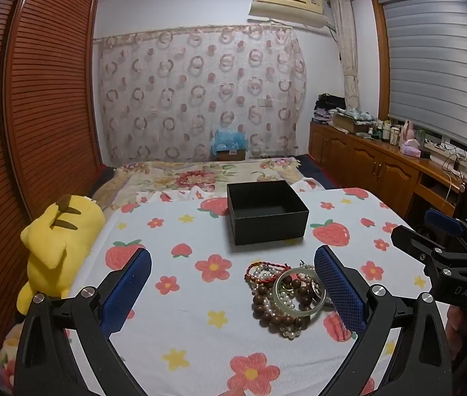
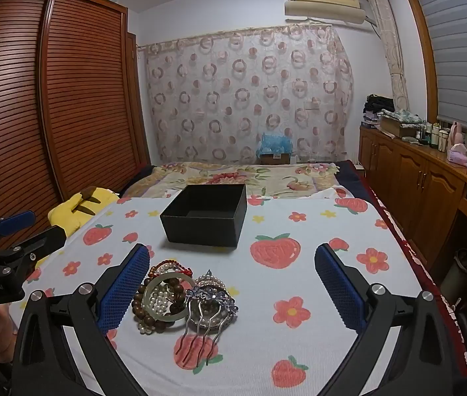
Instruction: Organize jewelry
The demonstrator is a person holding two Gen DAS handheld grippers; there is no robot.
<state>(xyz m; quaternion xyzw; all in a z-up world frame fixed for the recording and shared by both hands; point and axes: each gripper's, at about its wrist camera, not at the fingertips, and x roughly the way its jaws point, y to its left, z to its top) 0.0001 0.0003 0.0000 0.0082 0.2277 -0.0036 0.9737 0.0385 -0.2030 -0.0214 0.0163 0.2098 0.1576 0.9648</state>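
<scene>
We see bare bedspread point(image 2: 316, 264) between jewelry pile point(image 2: 184, 300) and open black box point(image 2: 205, 217); yellow plush toy point(image 1: 58, 241) crowds the bed's left edge.

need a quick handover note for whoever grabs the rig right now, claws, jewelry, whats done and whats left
Left claw: open, holding nothing, hovering over the bed.
Right claw: open, holding nothing, alongside it.
Jewelry: all in one heap on the strawberry-print white cloth: pale green jade bangle, brown wooden bead bracelet, white pearl strands, red braided cord bracelet, silver hair comb with blue flowers.
Black square open box: behind the heap, nothing visible inside.
Done: nothing moved into the box.
Left: every piece.
</scene>
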